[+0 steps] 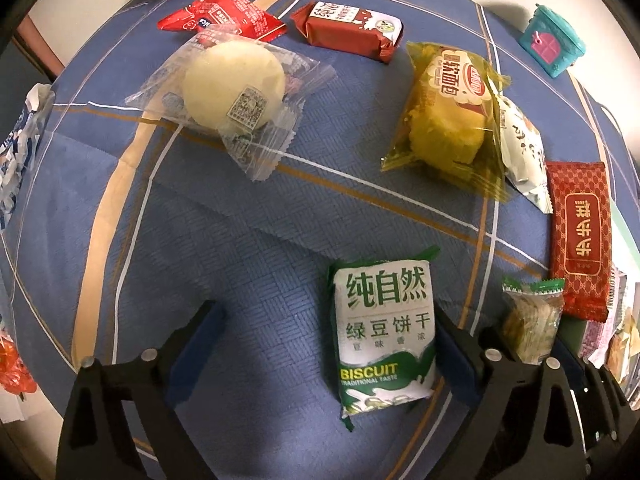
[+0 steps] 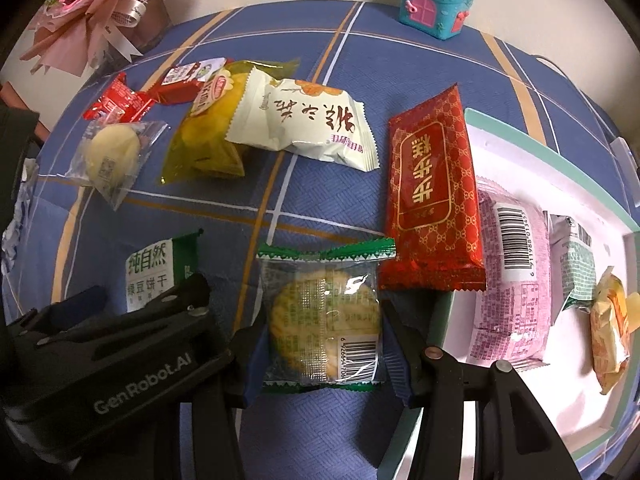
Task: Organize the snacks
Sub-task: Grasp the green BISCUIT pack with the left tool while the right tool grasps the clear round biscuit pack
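Snacks – left hand-held gripper (image 1: 320, 344) wide around biscuit pack (image 1: 385, 330) | right hand-held gripper (image 2: 316, 336) seemingly clamps cracker packet (image 2: 324, 316)

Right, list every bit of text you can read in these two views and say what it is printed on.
"纯自然", "绿豆饼干", "BISCUIT": green and white biscuit packet.
"软面包": yellow bread packet.
"步步糕": long red cake packet.
"GenRobot.AI": left hand-held gripper, on its body.
Barcode digits on the clear-wrapped cracker packet and the pink packet: too small to read reliably.
Script on the cream packet and print on both small red packets: not legible.
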Motion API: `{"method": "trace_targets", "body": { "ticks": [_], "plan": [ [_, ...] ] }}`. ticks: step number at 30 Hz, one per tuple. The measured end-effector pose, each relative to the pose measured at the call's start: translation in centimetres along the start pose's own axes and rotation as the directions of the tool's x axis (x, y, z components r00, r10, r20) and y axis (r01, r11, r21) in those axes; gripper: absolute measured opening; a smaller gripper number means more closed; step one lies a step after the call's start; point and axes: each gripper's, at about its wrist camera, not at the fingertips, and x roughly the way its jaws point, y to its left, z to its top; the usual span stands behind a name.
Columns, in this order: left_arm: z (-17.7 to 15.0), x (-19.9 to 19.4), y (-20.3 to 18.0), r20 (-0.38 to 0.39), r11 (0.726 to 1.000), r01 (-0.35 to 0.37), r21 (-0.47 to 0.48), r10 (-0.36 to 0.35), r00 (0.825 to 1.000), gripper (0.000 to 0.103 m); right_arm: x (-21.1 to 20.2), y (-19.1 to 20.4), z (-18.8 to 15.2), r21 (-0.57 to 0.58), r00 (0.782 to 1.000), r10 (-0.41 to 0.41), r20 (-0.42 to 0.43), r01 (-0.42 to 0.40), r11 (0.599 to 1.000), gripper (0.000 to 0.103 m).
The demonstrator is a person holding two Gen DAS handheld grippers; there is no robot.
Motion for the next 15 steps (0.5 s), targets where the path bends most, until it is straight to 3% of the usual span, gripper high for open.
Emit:
{"method": "trace_targets", "body": {
  "ticks": [3,6,8,9,15],
  "plan": [
    [0.0,-0.4,0.1,0.001,1.000,0.005,0.008,-0.005,1.000,0.090,0.0,-0.1,-0.2,-0.001,1.000,0.000,0.007,0.000,1.000,0.053],
    [-0.2,-1.5,0.0,0.009,1.000,0.009,0.020,-0.009,1.000,0.074,-0.2,-0.3,-0.5,0.004,1.000,0.007,0.006,-0.007,1.000,0.053],
    [-0.2,-2.1,-0.3,0.016,0.999,0.024,0.033,-0.025,1.000,0.049,-0.3,-0.4,-0.6,0.007,1.000,0.015,0.003,-0.015,1.000,0.053],
    [-0.2,-2.3,-0.4,0.016,0.999,0.030,0.037,-0.031,0.999,0.043,-0.5,-0.5,-0.7,0.012,1.000,0.022,0.002,-0.022,1.000,0.053],
    [0.0,-3.4,0.3,0.016,0.998,0.069,0.005,-0.069,0.997,0.041,-1.4,-1.6,-0.5,0.040,0.998,0.060,0.006,-0.061,0.997,0.052]
  ]
}}
